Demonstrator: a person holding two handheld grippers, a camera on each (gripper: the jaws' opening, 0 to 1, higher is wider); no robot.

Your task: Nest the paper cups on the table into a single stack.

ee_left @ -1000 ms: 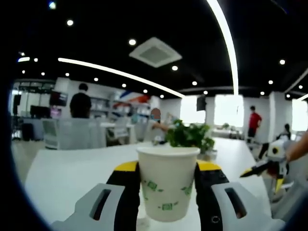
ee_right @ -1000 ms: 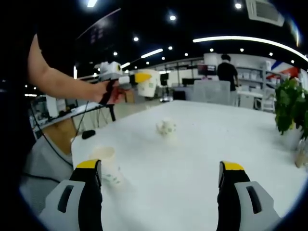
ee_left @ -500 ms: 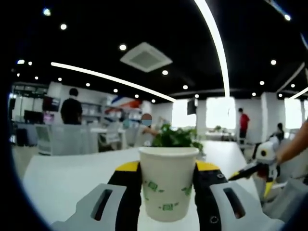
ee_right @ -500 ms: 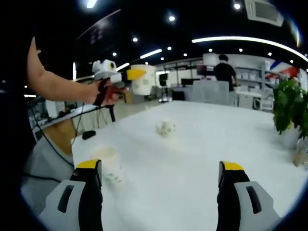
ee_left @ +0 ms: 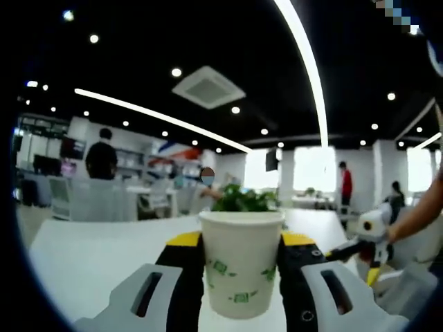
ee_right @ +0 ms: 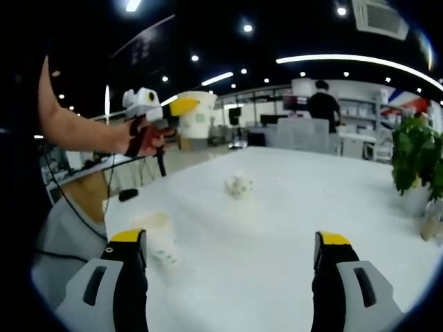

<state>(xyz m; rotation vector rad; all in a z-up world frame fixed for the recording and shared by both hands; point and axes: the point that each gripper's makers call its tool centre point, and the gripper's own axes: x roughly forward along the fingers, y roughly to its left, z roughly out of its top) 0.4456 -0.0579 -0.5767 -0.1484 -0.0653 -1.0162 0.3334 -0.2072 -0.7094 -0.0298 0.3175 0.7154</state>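
Aloft — left gripper clamps paper cup

Ceiling light strips and small recessed spotlights are supplying the illumination in both views, standing out brightly against a dark ceiling. In the left gripper view, bright windows at the far end are glaring and washing out nearby detail. The white table is reflecting the light evenly and showing only faint, soft shadows. Fisheye distortion is bending the light strips into arcs and compressing the scene toward the edges. Both views are appearing slightly soft; background figures and the plant are blurring, and the held paper cup is rendering most clearly.
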